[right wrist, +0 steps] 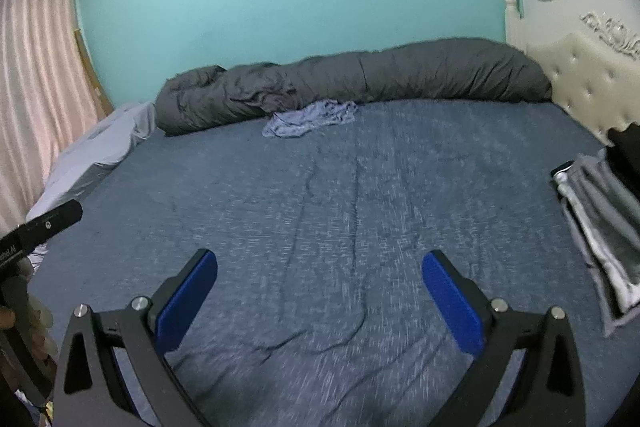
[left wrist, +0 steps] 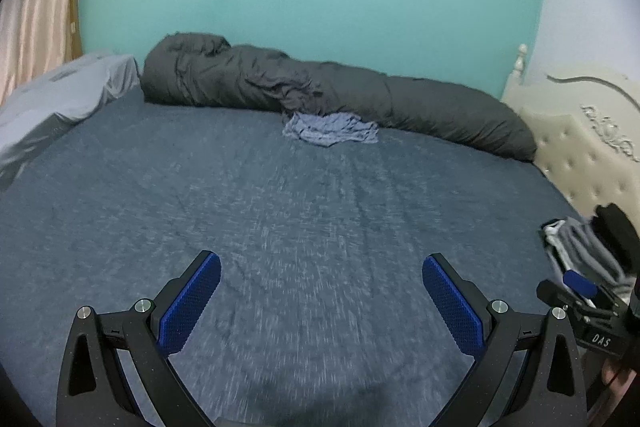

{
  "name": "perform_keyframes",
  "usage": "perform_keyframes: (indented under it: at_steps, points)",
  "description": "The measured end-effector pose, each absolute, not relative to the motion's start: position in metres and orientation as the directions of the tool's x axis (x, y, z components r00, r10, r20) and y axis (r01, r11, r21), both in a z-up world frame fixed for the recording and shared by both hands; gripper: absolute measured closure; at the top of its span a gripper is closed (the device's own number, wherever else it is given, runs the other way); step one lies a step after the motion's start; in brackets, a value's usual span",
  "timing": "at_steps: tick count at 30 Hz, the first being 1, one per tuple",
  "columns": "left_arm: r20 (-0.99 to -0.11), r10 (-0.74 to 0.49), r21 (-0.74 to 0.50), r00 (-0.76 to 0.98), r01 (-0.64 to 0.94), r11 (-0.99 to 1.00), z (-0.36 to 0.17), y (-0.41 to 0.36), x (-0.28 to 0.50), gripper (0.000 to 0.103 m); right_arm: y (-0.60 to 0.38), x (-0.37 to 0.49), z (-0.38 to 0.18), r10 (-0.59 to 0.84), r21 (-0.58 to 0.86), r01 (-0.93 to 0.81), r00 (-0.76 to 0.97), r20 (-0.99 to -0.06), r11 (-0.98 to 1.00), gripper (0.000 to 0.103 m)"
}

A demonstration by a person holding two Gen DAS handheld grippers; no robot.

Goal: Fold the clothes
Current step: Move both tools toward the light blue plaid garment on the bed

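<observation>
A crumpled light blue garment (left wrist: 331,129) lies at the far side of the bed, against the rolled grey duvet; it also shows in the right wrist view (right wrist: 310,119). A folded grey-and-white garment (right wrist: 604,227) lies at the bed's right edge, also seen in the left wrist view (left wrist: 580,251). My left gripper (left wrist: 321,279) is open and empty above the blue bedsheet (left wrist: 280,207), far from both garments. My right gripper (right wrist: 319,277) is open and empty over the sheet (right wrist: 340,207). The right gripper's body shows at the left view's right edge (left wrist: 580,291).
A rolled dark grey duvet (left wrist: 320,87) runs along the teal wall. A grey pillow (left wrist: 60,99) lies at far left by pink curtains (left wrist: 32,27). A cream tufted headboard (right wrist: 588,83) bounds the right side. A black item (right wrist: 628,147) sits by the folded garment.
</observation>
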State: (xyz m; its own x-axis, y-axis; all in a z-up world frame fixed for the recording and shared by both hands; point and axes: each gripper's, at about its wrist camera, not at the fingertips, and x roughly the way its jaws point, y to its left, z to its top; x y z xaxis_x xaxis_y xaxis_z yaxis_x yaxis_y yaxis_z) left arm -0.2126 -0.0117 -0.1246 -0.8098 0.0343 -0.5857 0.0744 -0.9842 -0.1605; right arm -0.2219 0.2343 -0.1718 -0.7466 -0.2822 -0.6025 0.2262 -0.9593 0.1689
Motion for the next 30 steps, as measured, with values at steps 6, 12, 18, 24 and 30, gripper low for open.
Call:
perform_keyframes:
  at_steps: [6, 12, 18, 24, 30]
  points:
    - [-0.616, 0.04, -0.178, -0.787, 0.09, -0.98, -0.17, -0.015, -0.295, 0.0, 0.233, -0.302, -0.229, -0.269, 0.161, 0.216, -0.725, -0.634, -0.963, 0.0]
    - [-0.671, 0.036, -0.206, -0.74, 0.14, -0.968, -0.188, -0.037, -0.34, 0.0, 0.226, -0.368, -0.269, -0.262, 0.164, 0.206, -0.7, -0.664, -0.965, 0.0]
    - [-0.723, 0.036, -0.23, -0.69, 0.191, -0.954, -0.206, -0.059, -0.384, 0.0, 0.209, -0.412, -0.279, -0.289, 0.192, 0.219, -0.635, -0.717, -0.957, 0.0]
    - [-0.758, 0.032, -0.25, -0.651, 0.245, -0.937, -0.21, -0.094, -0.425, 0.0, 0.179, -0.464, -0.27, -0.307, 0.17, 0.275, -0.6, -0.738, -0.946, 0.0]
    - [-0.781, 0.038, -0.267, -0.624, 0.278, -0.923, -0.22, -0.128, -0.467, 0.0, 0.138, -0.535, -0.281, -0.316, 0.167, 0.3, -0.565, -0.762, -0.939, 0.0]
